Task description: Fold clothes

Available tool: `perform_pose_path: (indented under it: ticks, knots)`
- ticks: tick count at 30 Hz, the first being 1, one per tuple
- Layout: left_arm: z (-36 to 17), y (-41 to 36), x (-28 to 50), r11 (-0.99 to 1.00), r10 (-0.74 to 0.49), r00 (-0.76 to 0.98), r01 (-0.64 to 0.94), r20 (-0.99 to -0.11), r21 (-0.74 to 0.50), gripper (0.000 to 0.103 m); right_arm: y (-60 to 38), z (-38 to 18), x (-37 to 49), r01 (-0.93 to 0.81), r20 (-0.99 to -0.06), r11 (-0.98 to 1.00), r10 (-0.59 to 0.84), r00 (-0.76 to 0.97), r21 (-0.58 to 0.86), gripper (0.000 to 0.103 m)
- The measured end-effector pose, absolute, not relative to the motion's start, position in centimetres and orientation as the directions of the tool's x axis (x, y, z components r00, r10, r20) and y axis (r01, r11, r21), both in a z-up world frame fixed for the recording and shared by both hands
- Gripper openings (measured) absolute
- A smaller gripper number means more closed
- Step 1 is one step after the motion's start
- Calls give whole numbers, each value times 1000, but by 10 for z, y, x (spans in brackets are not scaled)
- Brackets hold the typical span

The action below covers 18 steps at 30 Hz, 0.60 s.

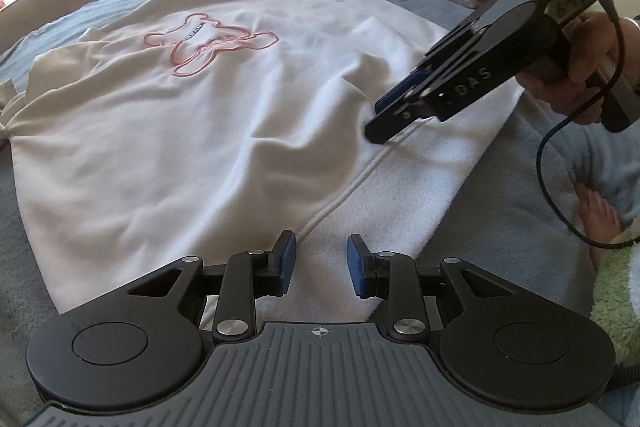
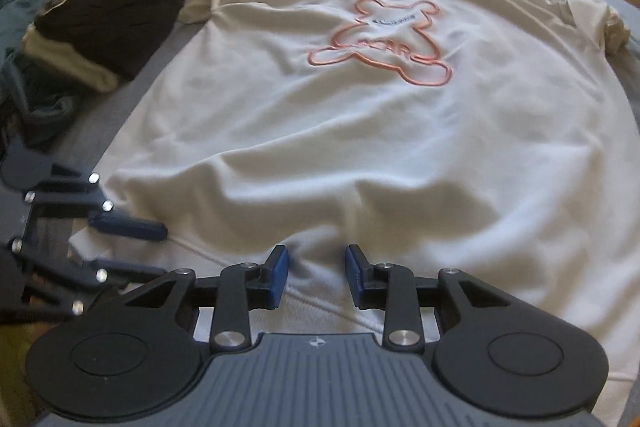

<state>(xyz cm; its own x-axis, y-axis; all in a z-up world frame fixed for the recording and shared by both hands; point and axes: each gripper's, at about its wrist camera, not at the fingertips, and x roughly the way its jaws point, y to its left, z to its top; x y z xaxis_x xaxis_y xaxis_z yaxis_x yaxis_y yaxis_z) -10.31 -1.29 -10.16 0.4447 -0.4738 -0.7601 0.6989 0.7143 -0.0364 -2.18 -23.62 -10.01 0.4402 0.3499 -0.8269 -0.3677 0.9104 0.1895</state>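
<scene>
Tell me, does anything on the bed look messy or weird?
A bit. The white shirt is wrinkled near its bottom band, and its far sleeve is bunched up instead of flat. Nothing looks torn or spilled.

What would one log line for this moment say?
cream bear-print sweatshirt: flat on bed | left gripper: open at hem | right gripper: open at hem

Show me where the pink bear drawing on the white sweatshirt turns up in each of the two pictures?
Left wrist view: the pink bear outline sits upper left of centre, on the white sweatshirt.
Right wrist view: it sits upper right of centre.
Shared landmark: the sweatshirt's ribbed hem band, just ahead of each tool.
</scene>
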Motion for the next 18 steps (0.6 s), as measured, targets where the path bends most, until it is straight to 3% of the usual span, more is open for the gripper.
perform_pose_path:
  ticks: [3, 5, 7, 18]
  knots:
    - [-102, -13, -102, 719, -476, 453, 694, -754, -37, 28, -235, -103, -19, -355, -827, 915, 346, 442, 193, 26]
    - [-102, -14, -102, 723, -477, 459, 690, -749, -37, 28, -234, -104, -18, -351, -825, 916, 345, 447, 193, 8]
    - [-101, -13, -101, 729, -472, 471, 684, -745, -30, 28, -234, -102, -19, -350, -817, 917, 346, 461, 191, 3]
    - [-98, -10, -94, 743, -455, 498, 669, -738, -7, 28, -235, -86, -15, -341, -779, 915, 372, 505, 216, 2]
